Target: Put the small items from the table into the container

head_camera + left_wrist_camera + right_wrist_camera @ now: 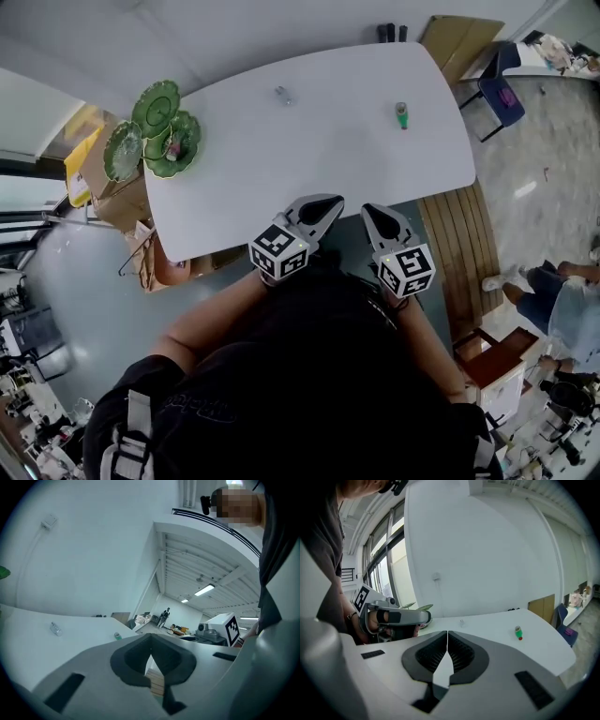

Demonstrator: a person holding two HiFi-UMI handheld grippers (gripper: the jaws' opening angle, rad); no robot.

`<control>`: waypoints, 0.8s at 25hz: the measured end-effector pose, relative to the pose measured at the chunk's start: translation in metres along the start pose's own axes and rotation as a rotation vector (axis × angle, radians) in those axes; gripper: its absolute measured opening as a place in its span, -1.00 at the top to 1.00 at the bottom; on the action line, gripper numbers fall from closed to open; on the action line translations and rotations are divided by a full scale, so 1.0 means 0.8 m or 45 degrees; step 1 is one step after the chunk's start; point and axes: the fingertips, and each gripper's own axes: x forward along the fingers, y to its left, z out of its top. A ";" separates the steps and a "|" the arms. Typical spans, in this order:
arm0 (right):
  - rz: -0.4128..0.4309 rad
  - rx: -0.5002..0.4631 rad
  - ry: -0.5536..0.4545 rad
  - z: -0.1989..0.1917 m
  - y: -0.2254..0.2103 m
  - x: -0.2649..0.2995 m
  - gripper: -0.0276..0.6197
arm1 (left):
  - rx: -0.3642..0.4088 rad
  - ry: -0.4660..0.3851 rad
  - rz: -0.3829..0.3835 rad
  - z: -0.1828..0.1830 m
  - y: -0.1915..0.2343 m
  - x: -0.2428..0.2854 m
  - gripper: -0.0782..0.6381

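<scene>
A white table point(328, 141) carries a small clear item point(282, 95) near its far edge and a small green bottle-like item point(401, 115) to the right. The green three-bowl container point(159, 131) stands on the table's left end. Both grippers hover at the near table edge, well short of the items. My left gripper point(322, 202) is shut and holds nothing; my right gripper point(380, 215) is shut and holds nothing too. The left gripper view shows the clear item point(56, 629) and green item point(117, 635) beyond its jaws point(151, 642). The right gripper view shows the green item point(518, 632) past its jaws point(447, 638).
A blue chair point(499, 94) and a cardboard sheet point(459, 42) stand past the table's right end. Wooden slats point(459, 244) lie on the floor at the right. Boxes point(103, 183) sit beside the table's left end. A person point(553, 291) is at the far right.
</scene>
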 end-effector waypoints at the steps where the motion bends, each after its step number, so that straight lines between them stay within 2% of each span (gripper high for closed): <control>1: -0.003 0.004 -0.004 0.005 -0.005 0.006 0.86 | 0.005 0.003 -0.006 0.003 0.004 0.003 0.76; 5: 0.021 -0.008 -0.004 0.027 -0.012 0.041 0.86 | 0.017 -0.006 0.000 0.023 0.032 0.005 0.76; 8: 0.059 -0.034 -0.001 0.047 -0.004 0.072 0.86 | -0.020 -0.023 0.060 0.043 0.070 -0.006 0.76; 13: 0.119 -0.079 0.011 0.076 0.009 0.123 0.86 | -0.016 -0.031 0.128 0.063 0.112 -0.031 0.76; 20: 0.266 -0.128 0.086 0.095 0.028 0.180 0.86 | -0.088 -0.116 0.323 0.080 0.172 -0.077 0.76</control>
